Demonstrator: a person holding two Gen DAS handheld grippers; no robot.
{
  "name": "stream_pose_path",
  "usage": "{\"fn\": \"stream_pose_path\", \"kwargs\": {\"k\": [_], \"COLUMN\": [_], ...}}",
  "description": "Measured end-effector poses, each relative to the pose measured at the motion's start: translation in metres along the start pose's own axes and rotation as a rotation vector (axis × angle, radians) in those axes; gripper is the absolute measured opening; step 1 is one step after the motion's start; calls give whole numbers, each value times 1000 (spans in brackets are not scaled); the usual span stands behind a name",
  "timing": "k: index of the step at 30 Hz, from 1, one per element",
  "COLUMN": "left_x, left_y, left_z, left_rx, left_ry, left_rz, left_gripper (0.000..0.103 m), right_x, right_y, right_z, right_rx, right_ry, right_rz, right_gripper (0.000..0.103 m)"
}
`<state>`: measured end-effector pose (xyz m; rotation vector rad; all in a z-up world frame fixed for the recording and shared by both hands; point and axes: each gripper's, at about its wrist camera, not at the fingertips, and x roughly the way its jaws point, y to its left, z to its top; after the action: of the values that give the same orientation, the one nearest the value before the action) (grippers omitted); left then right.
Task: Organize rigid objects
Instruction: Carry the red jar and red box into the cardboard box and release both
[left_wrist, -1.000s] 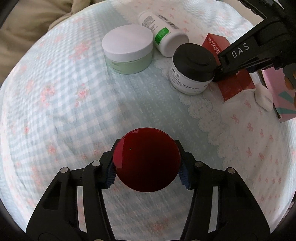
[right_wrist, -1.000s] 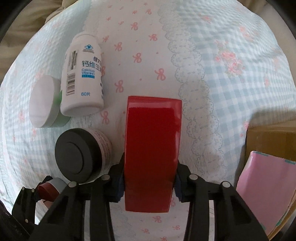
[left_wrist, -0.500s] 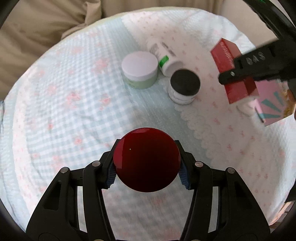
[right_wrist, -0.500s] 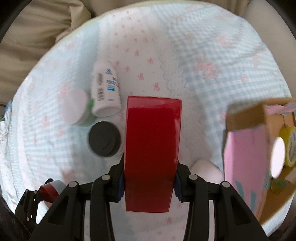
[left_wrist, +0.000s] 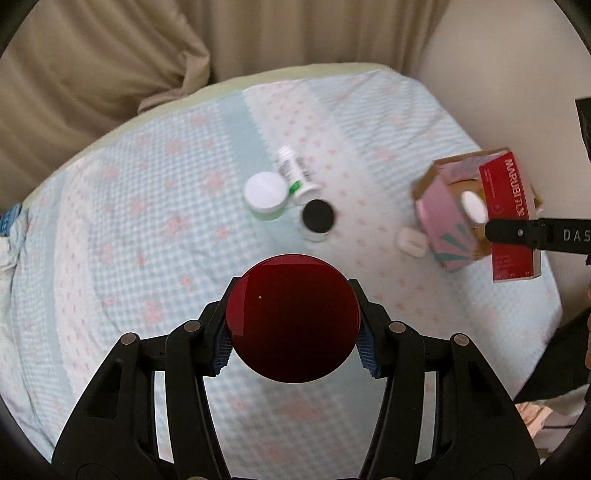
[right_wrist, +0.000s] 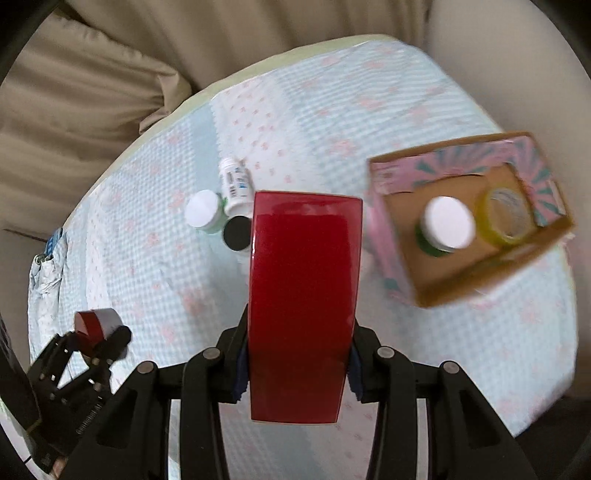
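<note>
your left gripper (left_wrist: 293, 338) is clamped on a jar with a dark red round lid (left_wrist: 293, 318), held up over the near-left part of the bed (left_wrist: 110, 240), blue pads pressed to both sides of the jar. out toward the middle of the bed a cluster sits together: white-lidded green jar (left_wrist: 265, 195), white pill bottle (left_wrist: 295, 173) lying on its side just behind it, black-lidded jar (left_wrist: 317, 218) just to their right. further right a small white case (left_wrist: 410, 242) lies beside the pink cardboard box (left_wrist: 447, 225) near the bed's right edge. inside the box, from the right wrist view, a white-capped jar (right_wrist: 448, 221) and a yellow tape roll (right_wrist: 508, 216) sit side by side. your right gripper (right_wrist: 298, 363) is closed on the long red carton (right_wrist: 303, 306), held above the bed just left of the box opening; in the left wrist view the carton overlaps the box's right side. picture is smeared around the box.
</note>
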<state>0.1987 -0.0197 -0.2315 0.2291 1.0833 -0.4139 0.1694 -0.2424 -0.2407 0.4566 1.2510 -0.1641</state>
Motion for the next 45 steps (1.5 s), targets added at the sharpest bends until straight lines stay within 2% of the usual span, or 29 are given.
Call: {"fn": "stream_pose_path", "kwargs": {"k": [6, 14, 22, 29, 37, 45], "left_x": [-32, -27, 36, 107, 199, 238], "left_y": [-59, -152, -256, -327, -373, -393], "left_z": [22, 56, 96, 128, 153, 158], "left_rx": [32, 55, 92, 155, 194, 282], "left_ry": [-37, -50, 7, 93, 218, 268], "left_rz": [-38, -73, -119, -126, -121, -101], "left_gripper": [51, 51, 51, 51, 51, 51], "right_x": [-42, -70, -63, -25, 36, 73], "right_y": [-57, -149, -236, -290, -318, -336], "right_z": [-9, 9, 54, 95, 126, 136], "right_rx": [46, 65, 91, 97, 63, 57], "right_ry": [-29, -27, -16, 31, 125, 203], "right_rz": [-29, -49, -65, -39, -3, 25], "right_gripper": [39, 39, 39, 39, 39, 39]}}
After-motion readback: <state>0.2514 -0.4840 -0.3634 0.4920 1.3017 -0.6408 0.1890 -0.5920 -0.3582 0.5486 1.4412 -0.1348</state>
